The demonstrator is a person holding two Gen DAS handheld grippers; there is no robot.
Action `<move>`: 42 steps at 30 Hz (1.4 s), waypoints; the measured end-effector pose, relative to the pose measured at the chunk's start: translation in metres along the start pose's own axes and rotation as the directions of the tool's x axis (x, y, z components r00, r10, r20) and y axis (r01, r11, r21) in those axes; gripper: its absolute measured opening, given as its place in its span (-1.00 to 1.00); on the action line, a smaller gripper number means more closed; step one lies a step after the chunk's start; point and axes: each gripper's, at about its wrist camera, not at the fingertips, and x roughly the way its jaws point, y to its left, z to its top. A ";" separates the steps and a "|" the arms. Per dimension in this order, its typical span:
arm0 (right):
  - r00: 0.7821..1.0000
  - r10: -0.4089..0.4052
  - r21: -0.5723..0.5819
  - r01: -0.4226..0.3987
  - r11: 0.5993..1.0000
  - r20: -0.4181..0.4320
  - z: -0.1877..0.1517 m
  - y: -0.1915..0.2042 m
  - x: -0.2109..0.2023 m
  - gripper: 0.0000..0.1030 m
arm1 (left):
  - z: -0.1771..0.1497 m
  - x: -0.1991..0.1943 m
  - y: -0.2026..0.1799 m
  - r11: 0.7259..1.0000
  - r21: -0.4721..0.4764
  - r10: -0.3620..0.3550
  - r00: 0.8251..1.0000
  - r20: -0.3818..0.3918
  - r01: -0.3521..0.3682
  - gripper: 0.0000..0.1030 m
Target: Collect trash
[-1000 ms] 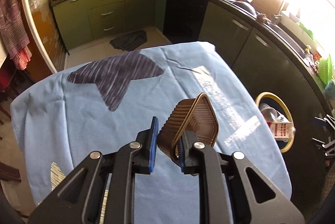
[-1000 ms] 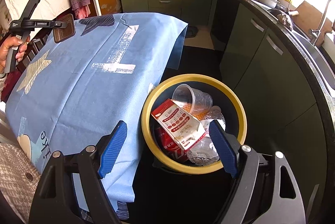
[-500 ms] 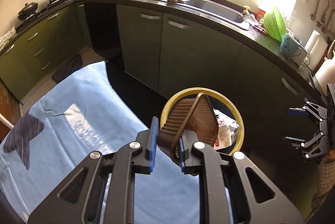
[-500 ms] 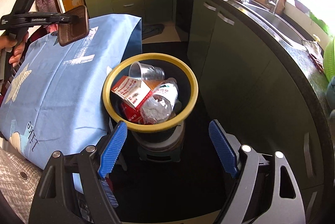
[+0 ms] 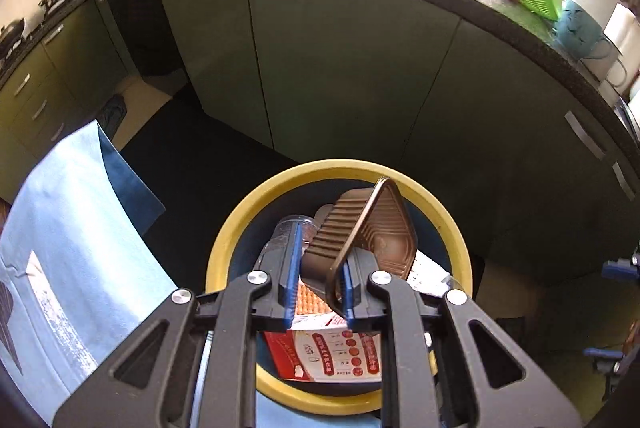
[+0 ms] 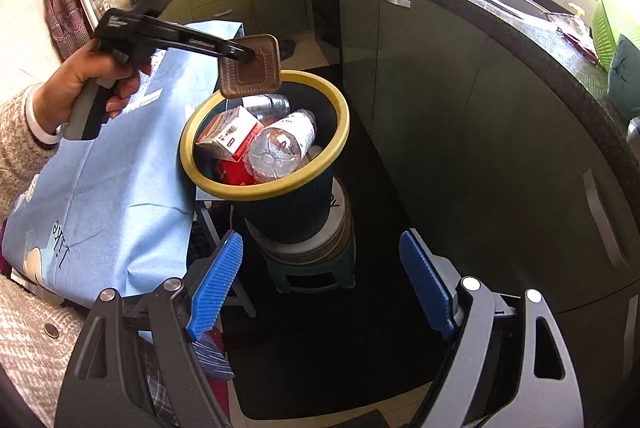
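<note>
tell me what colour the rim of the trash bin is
Yellow: the bin's rim is a yellow ring on a dark body, clearest in the right wrist view.

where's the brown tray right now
The brown tray is clamped in the left gripper, held in the air just above the near-left rim of the yellow-rimmed bin.

Brown ribbed plastic tray point(image 5: 364, 232), tilted on edge above yellow-rimmed bin point(image 5: 240, 224).

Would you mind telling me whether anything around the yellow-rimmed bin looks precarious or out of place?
The dark bin with the yellow rim stands tilted on a stack of a round tub and a small stool, not on the floor, so it looks unsteady. The left hand-held gripper holds a brown plastic tray over it.
</note>
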 end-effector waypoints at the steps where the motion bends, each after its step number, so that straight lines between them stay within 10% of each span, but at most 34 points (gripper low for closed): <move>1: 1.000 0.003 0.001 -0.003 1.000 -0.004 -0.001 0.000 0.002 0.55 | 0.001 0.005 0.000 1.000 -0.003 0.002 1.000 -0.012 -0.002 -0.60; 5: 1.000 0.015 0.004 -0.015 1.000 -0.014 -0.003 0.001 0.007 0.55 | 0.000 0.006 0.001 1.000 -0.003 0.002 1.000 -0.016 -0.002 -0.16; 14: 0.999 0.047 0.000 -0.047 0.999 0.023 -0.003 0.016 0.004 0.55 | -0.028 -0.071 0.004 0.998 -0.003 -0.067 0.988 0.138 0.068 -0.02; 19: 0.995 0.085 -0.014 -0.084 0.996 0.054 -0.006 0.039 -0.004 0.60 | -0.098 -0.169 0.019 1.000 -0.019 0.000 0.934 0.357 0.007 0.86; 23: 0.988 0.138 -0.061 -0.133 0.989 0.072 -0.004 0.073 -0.008 0.69 | -0.173 -0.234 0.034 0.987 -0.093 0.158 0.873 0.462 -0.130 0.87; 29: 0.971 0.204 -0.096 -0.193 0.976 0.125 0.007 0.125 -0.014 0.78 | -0.284 -0.305 0.062 0.913 -0.319 0.388 0.779 0.492 -0.254 0.87; 34: 0.965 0.204 -0.105 -0.189 0.976 0.162 0.011 0.156 -0.023 0.88 | -0.364 -0.344 0.085 0.796 -0.485 0.581 0.684 0.442 -0.363 0.87; 38: 0.964 0.176 -0.111 -0.156 0.981 0.200 0.009 0.172 -0.034 0.91 | -0.416 -0.365 0.095 0.727 -0.562 0.646 0.670 0.366 -0.394 0.87; 42: 0.956 0.140 -0.106 -0.116 0.988 0.259 0.006 0.180 -0.053 0.91 | -0.453 -0.377 0.101 0.688 -0.626 0.649 0.696 0.306 -0.366 0.87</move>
